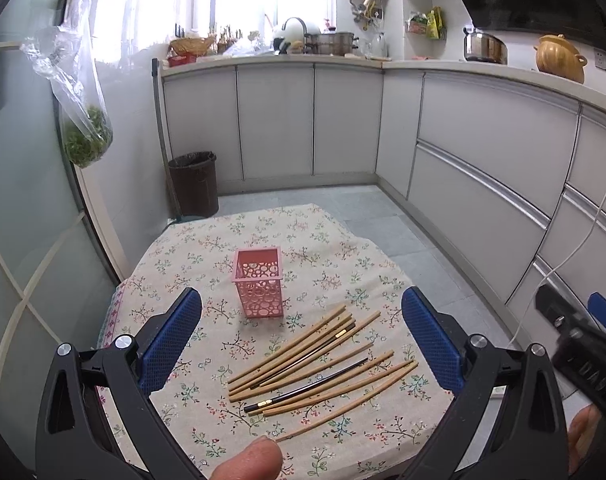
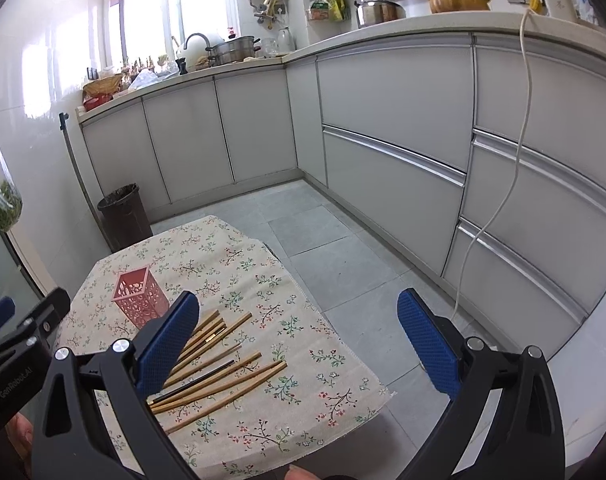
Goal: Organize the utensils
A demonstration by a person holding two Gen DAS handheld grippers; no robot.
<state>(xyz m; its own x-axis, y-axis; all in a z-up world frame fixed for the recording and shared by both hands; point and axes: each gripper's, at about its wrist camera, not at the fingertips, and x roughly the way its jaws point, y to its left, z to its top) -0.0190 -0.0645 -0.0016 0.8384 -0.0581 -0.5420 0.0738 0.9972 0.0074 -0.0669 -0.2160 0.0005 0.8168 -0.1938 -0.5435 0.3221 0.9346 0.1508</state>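
A pink perforated holder (image 1: 258, 286) stands upright on a small table with a floral cloth (image 1: 207, 420). Several wooden chopsticks (image 1: 303, 354) and two black ones (image 1: 307, 387) lie fanned out in front of it. My left gripper (image 1: 301, 340) is open and empty, held above the chopsticks. My right gripper (image 2: 299, 340) is open and empty, held above the table's right part; its left finger hides part of the chopsticks (image 2: 223, 376). The holder (image 2: 139, 298) shows at its left. The right gripper also shows at the left wrist view's right edge (image 1: 575, 340).
White kitchen cabinets (image 1: 483, 168) run along the back and right. A dark bin (image 1: 194, 184) stands on the floor beyond the table. A bag of greens (image 1: 85, 136) hangs at the left. A white cable (image 2: 499, 200) hangs down the cabinets at the right.
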